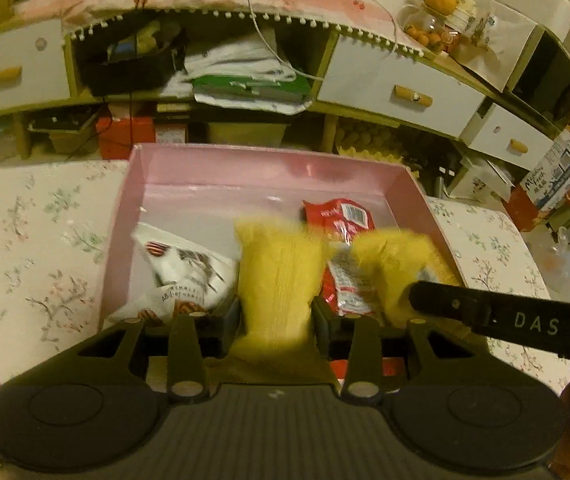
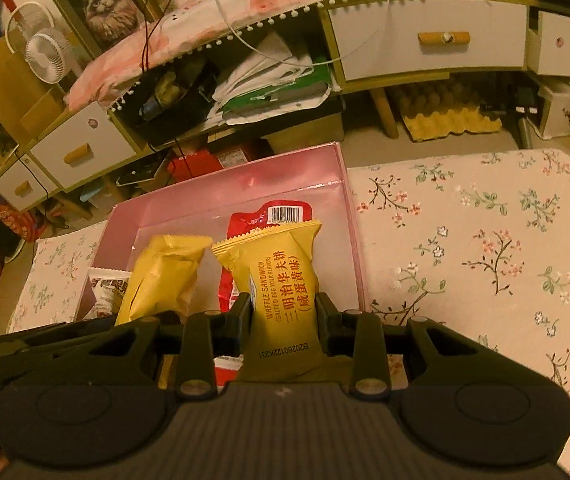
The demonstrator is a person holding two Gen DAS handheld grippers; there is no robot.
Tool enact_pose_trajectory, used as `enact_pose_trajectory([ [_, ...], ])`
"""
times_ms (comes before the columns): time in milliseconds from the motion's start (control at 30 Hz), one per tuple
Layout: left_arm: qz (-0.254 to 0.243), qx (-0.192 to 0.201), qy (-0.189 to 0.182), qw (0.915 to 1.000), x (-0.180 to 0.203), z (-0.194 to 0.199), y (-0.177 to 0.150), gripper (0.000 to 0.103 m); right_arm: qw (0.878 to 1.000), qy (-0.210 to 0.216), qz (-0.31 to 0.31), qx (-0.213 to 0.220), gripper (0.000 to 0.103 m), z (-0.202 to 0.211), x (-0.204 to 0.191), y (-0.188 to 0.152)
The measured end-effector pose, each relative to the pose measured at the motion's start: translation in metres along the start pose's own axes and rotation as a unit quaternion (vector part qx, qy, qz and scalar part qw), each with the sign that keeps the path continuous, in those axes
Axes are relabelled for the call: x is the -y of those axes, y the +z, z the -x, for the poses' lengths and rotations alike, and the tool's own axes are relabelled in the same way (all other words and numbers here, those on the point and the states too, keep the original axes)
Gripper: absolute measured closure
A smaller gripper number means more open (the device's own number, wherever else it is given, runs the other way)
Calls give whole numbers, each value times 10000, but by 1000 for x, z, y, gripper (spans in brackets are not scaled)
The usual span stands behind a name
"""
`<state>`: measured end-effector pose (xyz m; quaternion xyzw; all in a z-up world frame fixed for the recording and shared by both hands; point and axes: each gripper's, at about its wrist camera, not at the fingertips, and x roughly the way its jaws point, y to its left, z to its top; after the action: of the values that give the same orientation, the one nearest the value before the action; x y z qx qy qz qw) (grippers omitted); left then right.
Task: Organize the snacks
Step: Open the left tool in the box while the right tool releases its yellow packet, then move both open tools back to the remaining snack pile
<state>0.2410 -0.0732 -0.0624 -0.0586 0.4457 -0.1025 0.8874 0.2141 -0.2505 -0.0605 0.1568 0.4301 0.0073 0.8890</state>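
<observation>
A pink open box (image 1: 205, 168) sits on a floral-covered table (image 1: 33, 240). Inside lie white snack packets (image 1: 185, 276) at the left and red packets (image 1: 345, 224) at the right. My left gripper (image 1: 277, 308) is shut on a yellow packet (image 1: 277, 272), held over the box. My right gripper (image 2: 284, 312) is shut on a second yellow waffle sandwich packet (image 2: 281, 280), above the red packets (image 2: 269, 216) in the box (image 2: 349, 216). The left gripper's yellow packet (image 2: 161, 276) shows to its left. The right gripper's packet (image 1: 397, 264) shows in the left wrist view.
Beyond the table stands a low cabinet with white drawers (image 1: 401, 84) and an open shelf of bags and papers (image 1: 245, 76). Boxes and egg trays (image 2: 449, 120) sit on the floor. Bare floral tabletop (image 2: 485, 240) lies right of the box.
</observation>
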Motion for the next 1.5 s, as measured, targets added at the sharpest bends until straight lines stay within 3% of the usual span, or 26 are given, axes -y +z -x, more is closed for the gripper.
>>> enact_pose_trajectory([
  [200,-65,135,-94,9998,-3,26,6,54,9997,55,-181,131,70,21,2,7],
  [400,189,73,15,9998,-14,69,4,54,9991,27,-295,297,70,56,1,7],
  [800,297,-293,325,9986,-39,138,-55,51,9996,202,-182,118,60,111,-27,-31],
  [900,279,-425,457,9977,-47,143,-68,48,9996,261,-54,56,53,118,-34,-44],
  [1233,605,-1172,793,9881,-83,127,-106,42,9937,551,870,-445,48,108,-48,-76],
  [1500,523,-1272,844,9869,-85,124,-114,36,9852,600,1441,-705,45,102,-61,-94],
])
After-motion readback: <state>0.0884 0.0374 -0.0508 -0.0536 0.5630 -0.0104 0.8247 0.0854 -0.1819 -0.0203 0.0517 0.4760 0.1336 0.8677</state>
